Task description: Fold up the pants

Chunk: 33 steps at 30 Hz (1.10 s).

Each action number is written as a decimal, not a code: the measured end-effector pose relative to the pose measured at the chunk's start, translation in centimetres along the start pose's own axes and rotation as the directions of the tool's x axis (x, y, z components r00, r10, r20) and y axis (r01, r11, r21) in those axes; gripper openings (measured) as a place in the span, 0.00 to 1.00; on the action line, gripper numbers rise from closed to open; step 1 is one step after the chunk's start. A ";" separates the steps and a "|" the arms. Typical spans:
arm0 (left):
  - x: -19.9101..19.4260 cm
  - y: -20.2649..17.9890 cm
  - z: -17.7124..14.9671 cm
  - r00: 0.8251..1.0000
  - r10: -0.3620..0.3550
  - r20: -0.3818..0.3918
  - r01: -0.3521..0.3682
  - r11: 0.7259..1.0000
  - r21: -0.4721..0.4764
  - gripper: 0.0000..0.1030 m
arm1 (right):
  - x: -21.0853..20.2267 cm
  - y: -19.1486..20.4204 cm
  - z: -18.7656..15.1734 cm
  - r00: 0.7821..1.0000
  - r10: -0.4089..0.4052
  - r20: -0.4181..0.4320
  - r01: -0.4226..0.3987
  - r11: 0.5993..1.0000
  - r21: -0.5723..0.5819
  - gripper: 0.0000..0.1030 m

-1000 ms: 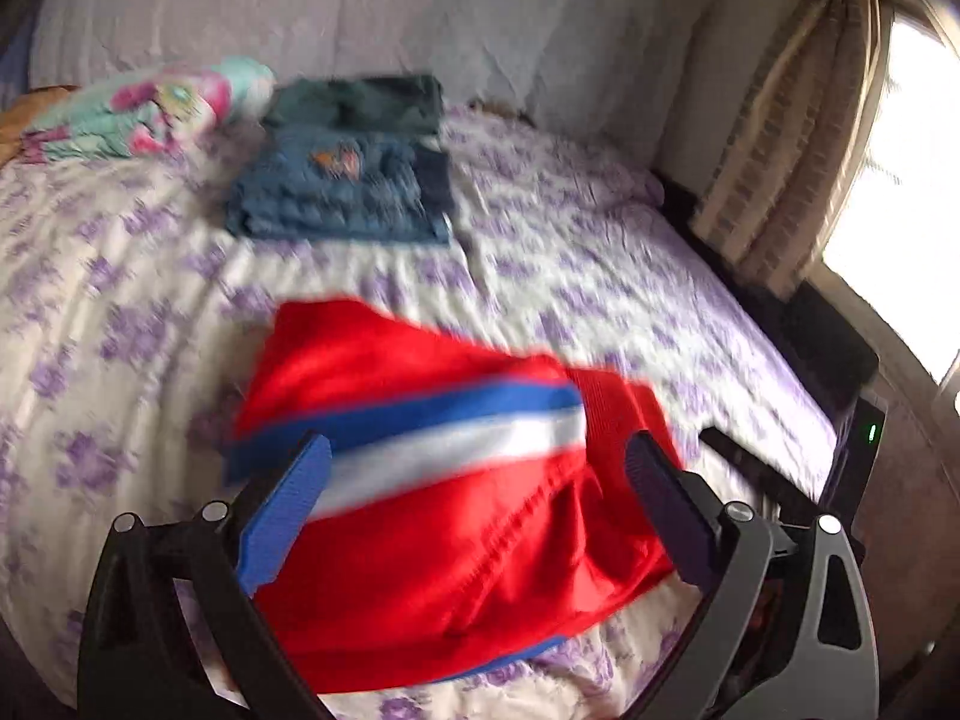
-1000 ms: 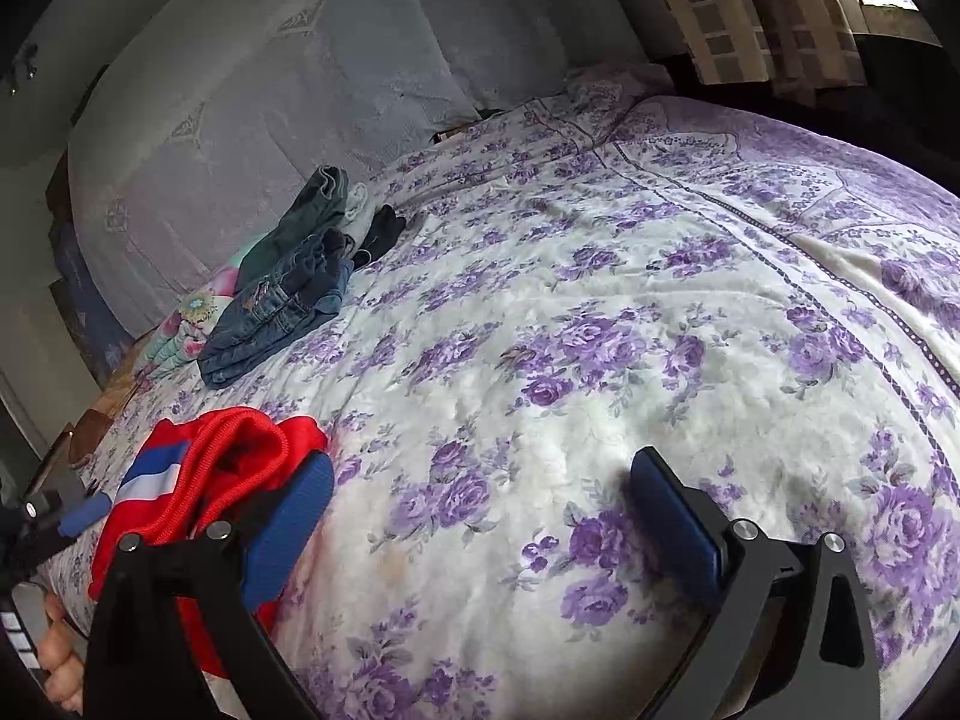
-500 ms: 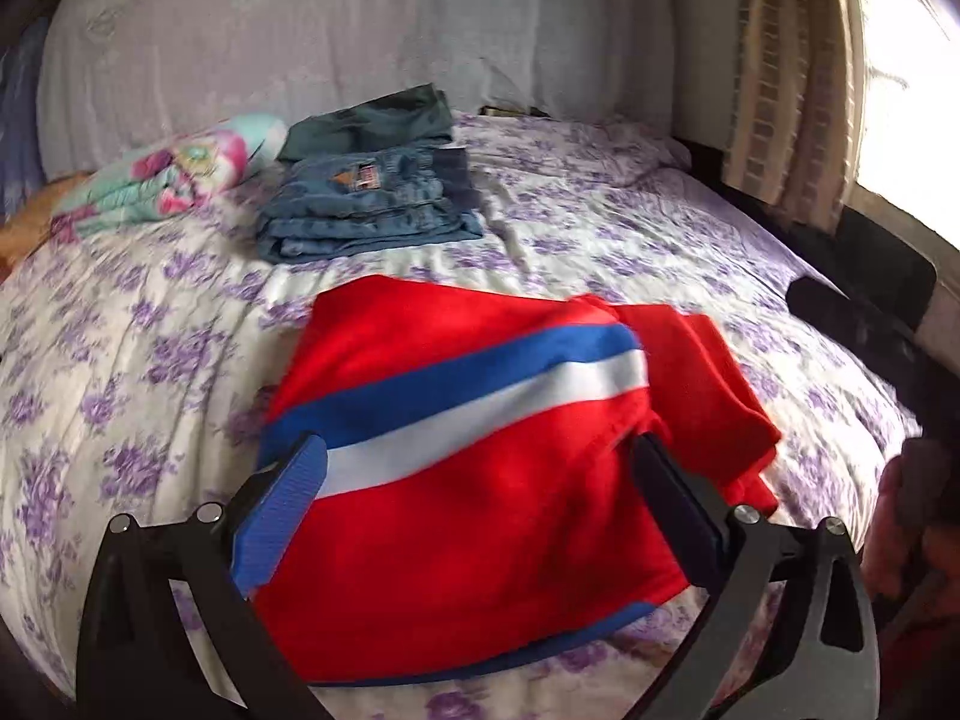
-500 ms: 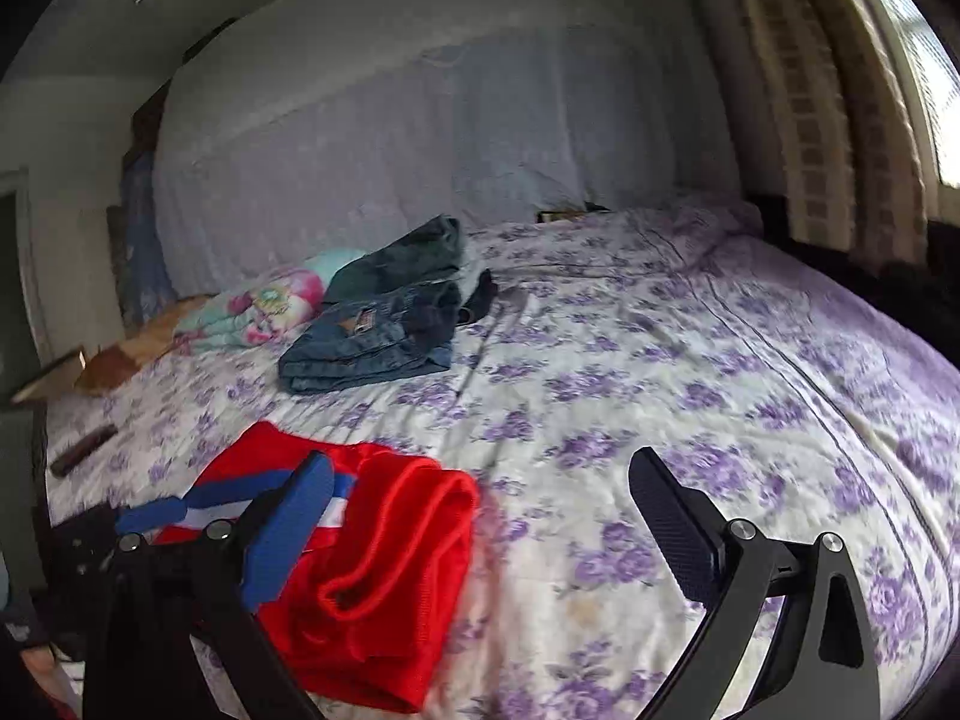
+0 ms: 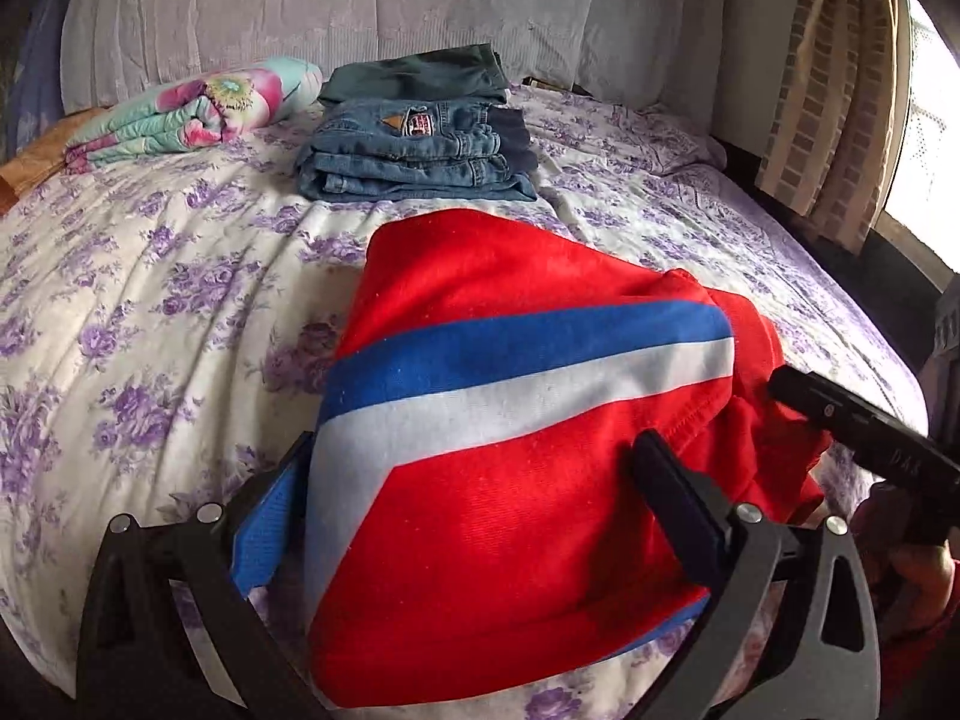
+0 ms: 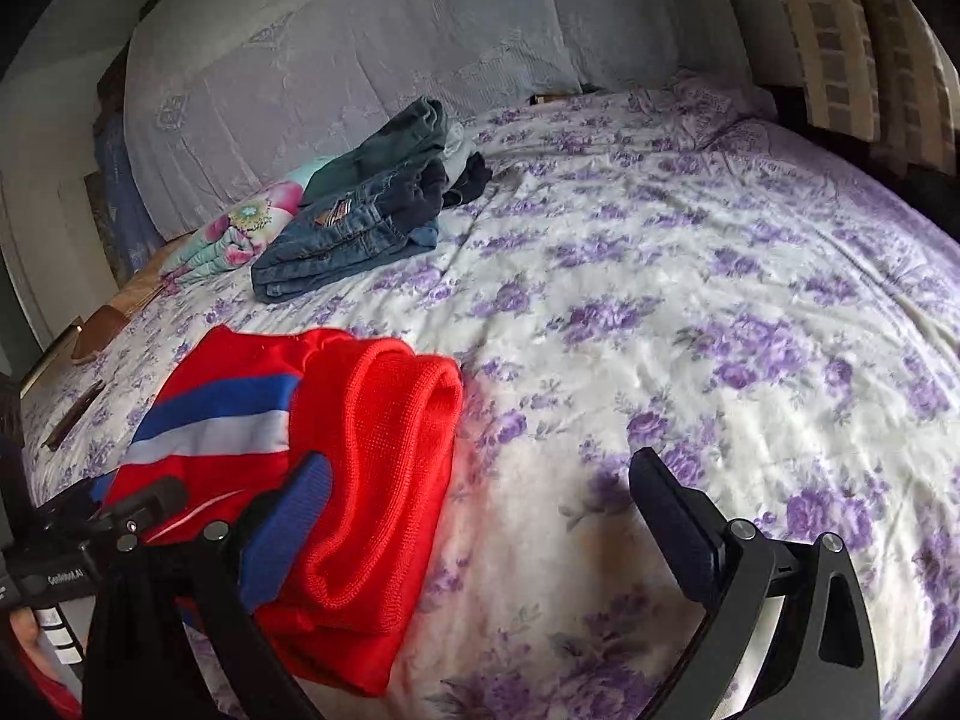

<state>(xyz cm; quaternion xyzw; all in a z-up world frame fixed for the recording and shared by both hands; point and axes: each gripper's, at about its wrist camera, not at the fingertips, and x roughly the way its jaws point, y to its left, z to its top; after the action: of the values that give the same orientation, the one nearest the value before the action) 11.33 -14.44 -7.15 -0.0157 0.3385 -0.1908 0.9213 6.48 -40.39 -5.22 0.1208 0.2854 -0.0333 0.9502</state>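
Note:
The red pants (image 5: 510,480), with a blue and a white stripe across them, lie folded near the front edge of the bed. My left gripper (image 5: 474,510) is open just above them, one finger on each side of the bundle. In the right wrist view the red pants (image 6: 360,450) lie at the lower left, their thick folded edge facing right. My right gripper (image 6: 480,522) is open; its blue-padded left finger (image 6: 288,528) sits over that folded edge and the other finger is over bare sheet. The right gripper's finger (image 5: 840,420) shows at the pants' right edge.
A stack of folded jeans (image 5: 414,150) with dark green pants (image 5: 420,75) behind it sits at the back of the bed (image 5: 120,300). A rolled floral blanket (image 5: 192,108) lies to its left. Curtains (image 5: 828,90) and a window are at the right. A dark flat object (image 6: 75,414) lies on the sheet at far left.
Both grippers have come lower and closer to the red pants. The right gripper has swung left until its left finger is over the folded edge. The pants lie as before.

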 end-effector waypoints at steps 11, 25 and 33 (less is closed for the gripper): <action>0.1 -0.1 0.0 1.000 0.007 0.001 -0.007 1.000 0.001 0.96 | -0.3 3.7 5.0 0.996 -0.005 0.086 0.013 0.995 -0.099 0.96; 0.4 0.8 -0.2 0.998 -0.055 -0.020 0.054 0.998 -0.031 0.96 | 3.7 2.6 3.2 0.998 -0.015 -0.055 0.010 0.997 -0.080 0.96; -0.8 2.3 -0.3 0.995 -0.101 -0.004 0.100 0.993 -0.066 0.96 | 4.9 0.5 3.2 0.988 0.104 -0.115 -0.099 0.994 0.045 0.96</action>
<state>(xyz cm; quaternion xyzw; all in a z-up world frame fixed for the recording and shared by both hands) 11.36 -11.97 -7.20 -0.0620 0.3469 -0.2258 0.9082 12.31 -40.70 -5.19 0.1554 0.3334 0.0167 0.9297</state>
